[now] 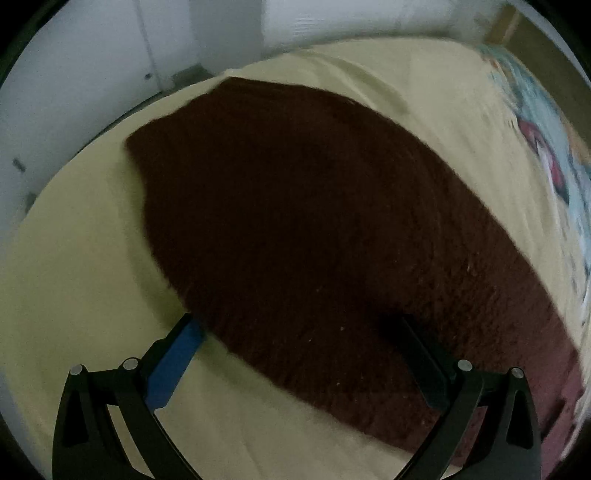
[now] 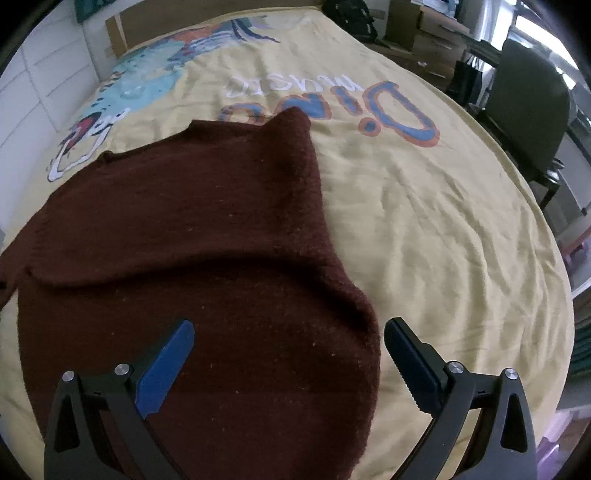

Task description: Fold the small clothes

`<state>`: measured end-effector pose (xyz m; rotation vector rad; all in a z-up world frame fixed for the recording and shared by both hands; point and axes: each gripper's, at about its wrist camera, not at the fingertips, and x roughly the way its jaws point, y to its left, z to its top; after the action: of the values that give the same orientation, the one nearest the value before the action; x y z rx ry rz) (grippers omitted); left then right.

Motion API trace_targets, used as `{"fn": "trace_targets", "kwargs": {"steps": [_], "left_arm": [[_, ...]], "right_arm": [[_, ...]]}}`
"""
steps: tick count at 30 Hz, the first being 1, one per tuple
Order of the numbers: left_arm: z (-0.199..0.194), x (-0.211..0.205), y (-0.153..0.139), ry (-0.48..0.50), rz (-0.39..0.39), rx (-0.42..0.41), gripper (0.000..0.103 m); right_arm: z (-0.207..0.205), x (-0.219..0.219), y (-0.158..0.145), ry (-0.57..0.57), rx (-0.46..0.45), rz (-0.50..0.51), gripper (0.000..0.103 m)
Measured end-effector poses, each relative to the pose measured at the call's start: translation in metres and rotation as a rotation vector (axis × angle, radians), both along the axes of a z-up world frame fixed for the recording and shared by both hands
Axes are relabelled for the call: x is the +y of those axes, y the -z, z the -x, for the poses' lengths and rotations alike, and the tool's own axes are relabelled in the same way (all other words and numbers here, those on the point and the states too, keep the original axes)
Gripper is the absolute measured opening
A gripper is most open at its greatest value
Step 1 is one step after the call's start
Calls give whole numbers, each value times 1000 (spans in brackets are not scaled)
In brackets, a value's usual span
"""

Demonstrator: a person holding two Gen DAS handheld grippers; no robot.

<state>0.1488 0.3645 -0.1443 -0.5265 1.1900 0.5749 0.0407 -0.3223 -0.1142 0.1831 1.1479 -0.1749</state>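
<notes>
A dark maroon knitted sweater (image 1: 295, 221) lies on a yellow bedsheet (image 1: 74, 277). In the right wrist view the sweater (image 2: 184, 240) has one side folded over its body, with a raised fold edge across the middle. My left gripper (image 1: 295, 325) is open and empty, just above the sweater's near edge. My right gripper (image 2: 290, 328) is open and empty over the sweater's lower right part, its right finger (image 2: 410, 358) just past the sweater's edge over the sheet.
The sheet carries a dinosaur print (image 2: 140, 88) and the lettering "Dino music" (image 2: 332, 99). A white wall (image 1: 74, 92) runs along the bed's far side. A dark chair (image 2: 528, 107) and cardboard boxes (image 2: 424, 26) stand beyond the bed.
</notes>
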Motion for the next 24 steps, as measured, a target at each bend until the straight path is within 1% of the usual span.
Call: {"fn": "trace_targets", "kwargs": {"steps": [2, 3, 4, 5, 6, 7, 9, 10, 12, 15, 17, 19, 20, 21, 24], "left_arm": [[0, 1, 0, 6, 14, -9, 94], [1, 2, -4, 11, 14, -27, 78], [-2, 1, -6, 25, 10, -44, 54], [-1, -1, -10, 50, 14, -65, 41], [0, -4, -14, 77, 12, -77, 16], [0, -8, -20, 114, 10, -83, 11], [3, -14, -29, 163, -31, -82, 11], [6, -23, -37, 204, -75, -88, 11], [10, -36, -45, 245, -101, -98, 11], [22, -61, -63, 299, -89, -131, 11], [17, -75, -73, 326, -83, -150, 11], [22, -101, -83, 372, -67, -175, 11], [10, -110, -85, 390, -61, -184, 11], [13, -124, -93, 418, -49, -201, 11], [0, -161, -104, 485, -36, -238, 11]], "right_arm": [[-1, 2, 0, -4, -2, 0, 103], [-2, 5, 0, -11, -3, -1, 103], [-3, 7, 0, -17, -4, -2, 103], [-4, 9, 1, -22, -6, -5, 103], [-5, 10, 1, -28, -6, -6, 103], [-6, 12, 1, -33, -5, -7, 103], [-8, 14, 3, -40, -1, -9, 103], [-9, 14, 4, -41, 0, -11, 103], [-10, 16, 4, -43, -4, -21, 103], [-12, 20, 6, -58, -3, -22, 103], [-12, 22, 5, -67, -6, -28, 103], [-13, 24, 5, -80, -12, -41, 103], [-15, 24, 4, -89, -14, -39, 103], [-17, 25, 2, -95, -17, -35, 103], [-25, 22, -5, -101, -32, -38, 103]]}}
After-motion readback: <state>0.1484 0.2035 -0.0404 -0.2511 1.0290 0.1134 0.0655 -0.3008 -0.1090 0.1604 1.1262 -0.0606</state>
